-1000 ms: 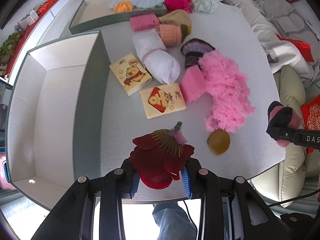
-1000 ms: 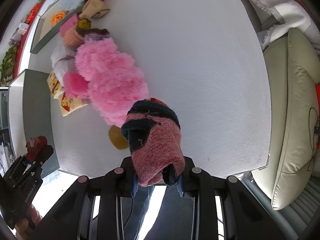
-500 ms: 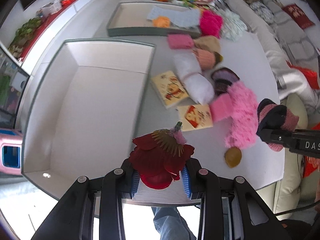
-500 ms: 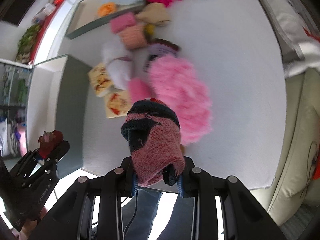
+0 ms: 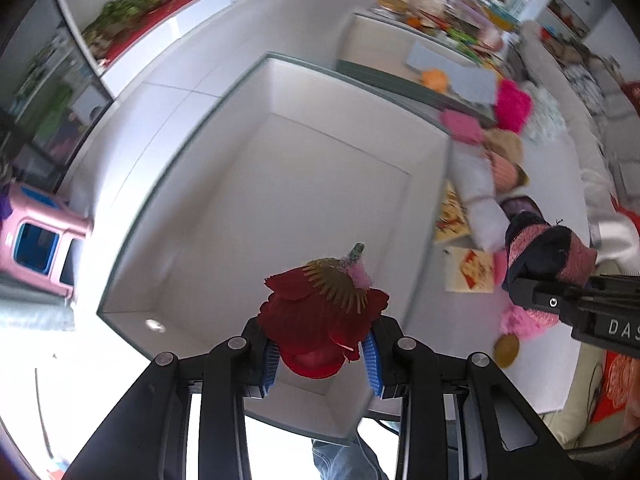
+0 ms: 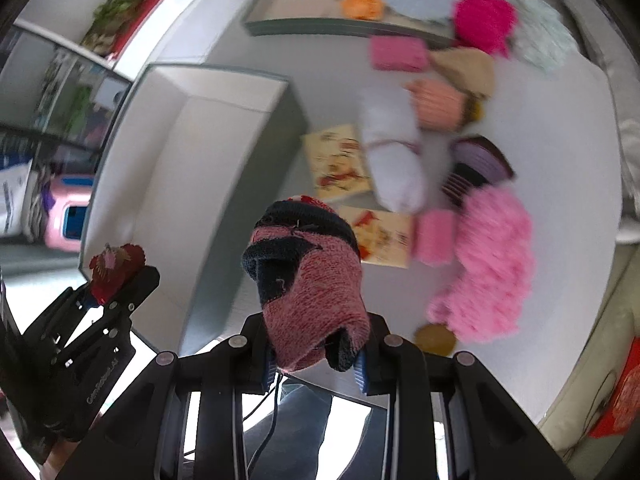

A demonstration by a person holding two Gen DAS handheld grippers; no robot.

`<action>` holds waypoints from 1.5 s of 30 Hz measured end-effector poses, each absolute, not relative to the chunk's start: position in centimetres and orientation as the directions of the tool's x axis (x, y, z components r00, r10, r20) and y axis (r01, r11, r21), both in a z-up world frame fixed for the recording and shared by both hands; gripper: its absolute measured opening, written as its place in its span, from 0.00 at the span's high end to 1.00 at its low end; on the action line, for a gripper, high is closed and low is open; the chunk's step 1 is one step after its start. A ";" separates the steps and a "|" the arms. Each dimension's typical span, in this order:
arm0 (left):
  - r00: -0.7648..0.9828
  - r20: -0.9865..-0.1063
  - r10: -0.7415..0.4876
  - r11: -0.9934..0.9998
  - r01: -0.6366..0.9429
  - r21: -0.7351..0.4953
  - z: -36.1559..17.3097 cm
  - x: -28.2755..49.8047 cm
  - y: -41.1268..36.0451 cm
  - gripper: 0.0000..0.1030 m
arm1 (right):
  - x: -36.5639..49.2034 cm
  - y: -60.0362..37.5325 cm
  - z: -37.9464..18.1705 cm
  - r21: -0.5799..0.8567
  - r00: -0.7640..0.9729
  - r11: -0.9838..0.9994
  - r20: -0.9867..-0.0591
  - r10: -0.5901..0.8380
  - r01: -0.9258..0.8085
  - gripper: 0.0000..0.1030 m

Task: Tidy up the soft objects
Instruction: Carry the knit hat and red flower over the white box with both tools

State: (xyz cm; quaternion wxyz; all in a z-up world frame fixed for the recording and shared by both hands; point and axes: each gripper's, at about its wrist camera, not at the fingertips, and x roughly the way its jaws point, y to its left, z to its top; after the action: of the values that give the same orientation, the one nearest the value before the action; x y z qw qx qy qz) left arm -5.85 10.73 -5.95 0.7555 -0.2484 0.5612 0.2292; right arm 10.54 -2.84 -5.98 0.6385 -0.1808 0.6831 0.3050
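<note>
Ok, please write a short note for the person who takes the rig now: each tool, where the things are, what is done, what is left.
Left tool: shut on the red fabric flower, over the near corner of the big white box, which looks empty.
Right tool: shut on the pink and dark knit sock, above the table near the box's side wall.
Done: both items picked up; an orange piece lies in the far tray.
Left: release both items, likely into the box. The fluffy pink piece, white roll, pink rolls and knit hats remain on the table.
</note>
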 end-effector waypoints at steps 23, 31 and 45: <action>0.182 -0.975 0.124 0.632 -0.772 -0.064 -9.0 -7.7 17.5 0.65 | 8.0 9.5 -6.4 0.169 -0.119 0.578 -0.985 0.123 -0.799 0.69; 0.157 -0.982 0.109 0.625 -0.779 -0.055 -10.3 -6.9 17.7 0.65 | 8.7 10.9 -8.0 0.153 -0.118 0.582 -0.988 0.097 -0.799 0.69; 0.118 -0.988 0.095 0.617 -0.786 -0.035 -12.0 -6.5 18.0 0.65 | 8.4 12.2 -10.0 0.133 -0.125 0.572 -0.991 0.053 -0.809 0.69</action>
State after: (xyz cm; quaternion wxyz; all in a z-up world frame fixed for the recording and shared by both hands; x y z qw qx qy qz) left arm -6.53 17.96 -11.97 0.6861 -0.2973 0.5810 0.3213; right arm 8.41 12.24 -9.96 0.5954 -0.2879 0.6570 0.3619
